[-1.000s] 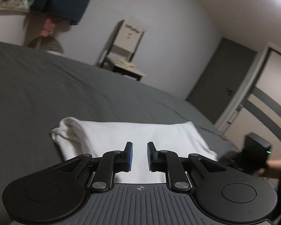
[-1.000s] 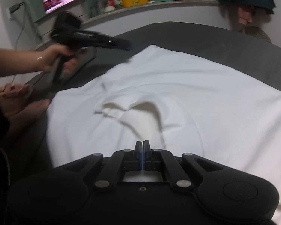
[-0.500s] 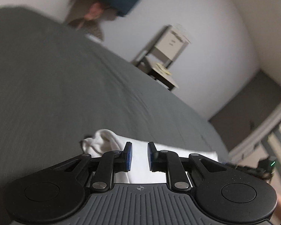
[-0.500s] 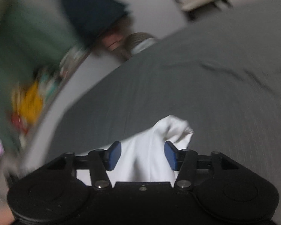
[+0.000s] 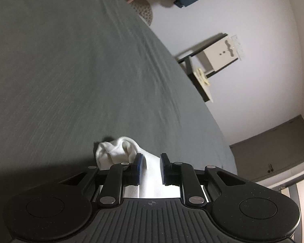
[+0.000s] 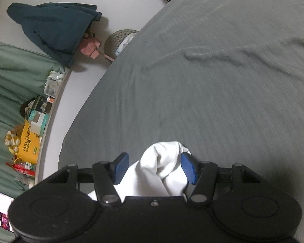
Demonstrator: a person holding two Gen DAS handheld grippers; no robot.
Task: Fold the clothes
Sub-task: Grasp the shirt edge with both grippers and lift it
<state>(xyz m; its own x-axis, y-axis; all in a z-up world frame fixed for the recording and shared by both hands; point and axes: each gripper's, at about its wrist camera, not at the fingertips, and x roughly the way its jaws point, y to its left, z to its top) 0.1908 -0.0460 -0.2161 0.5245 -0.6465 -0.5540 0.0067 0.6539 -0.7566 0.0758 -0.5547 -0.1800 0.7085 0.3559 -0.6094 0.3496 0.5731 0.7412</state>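
Left gripper (image 5: 150,169): black two-finger unit with blue pads, jaws parted with a modest gap, clamping nothing. The white cotton garment (image 5: 119,151) lies on the grey bed sheet (image 5: 71,70) directly under and ahead of the jaws; a bunched, rounded end of it pokes out just beyond the left fingertip. Contact between pad and cloth cannot be told from this view.

Right gripper (image 6: 155,168): same build, jaws spread wide, released. The white garment (image 6: 162,172) sits in the gap between the two blue pads, humped up in a soft fold; its far edge lies against or just beside the right-hand pad. The rest of the cloth runs back beneath the gripper body, out of sight.

Surroundings, right wrist view: dark teal jacket (image 6: 54,28) hanging on the white wall, green curtain (image 6: 8,77), yellow box (image 6: 29,141) on a cluttered ledge. Left wrist view: dark chair with pale backrest (image 5: 214,56) beside the bed, grey door (image 5: 277,149) beyond.
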